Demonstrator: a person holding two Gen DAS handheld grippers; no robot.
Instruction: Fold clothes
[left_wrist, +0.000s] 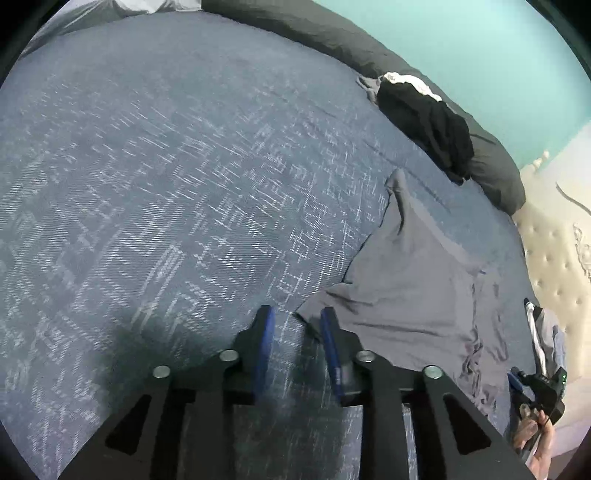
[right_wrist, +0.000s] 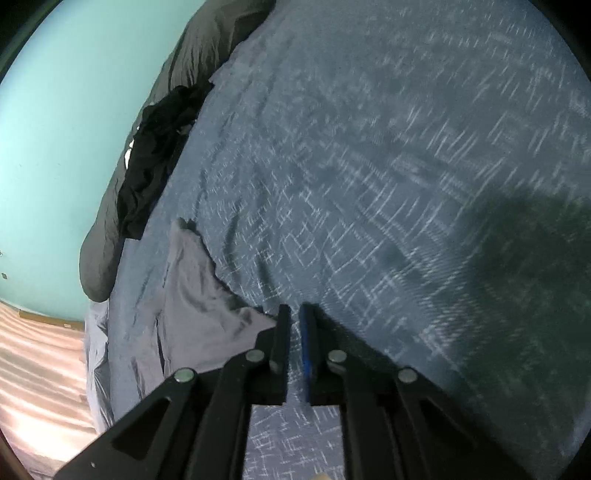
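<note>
Left wrist view: the left gripper (left_wrist: 297, 317) hangs over the bed (left_wrist: 147, 166) with its jaws parted and nothing between them. A corner of the grey garment (left_wrist: 413, 295) lies just beyond the right finger, and the cloth runs, creased and only partly flat, toward the bed's right edge. A black garment (left_wrist: 424, 122) lies bunched by the far edge, against a dark pillow (left_wrist: 495, 177). The right gripper (left_wrist: 535, 387) shows small at the right edge, in a hand (left_wrist: 535, 435).

Right wrist view: the right gripper (right_wrist: 295, 321) has its jaws nearly closed with only a narrow gap; no cloth shows between them. The grey garment (right_wrist: 199, 295) lies just left of its fingers, near the bed's (right_wrist: 369, 147) edge.

Judgement: whether the grey garment is mid-fold or awaiting spreading cannot be settled. For a clean grasp, take the near corner squarely, pinching cloth alone and not the bedcover.
</note>
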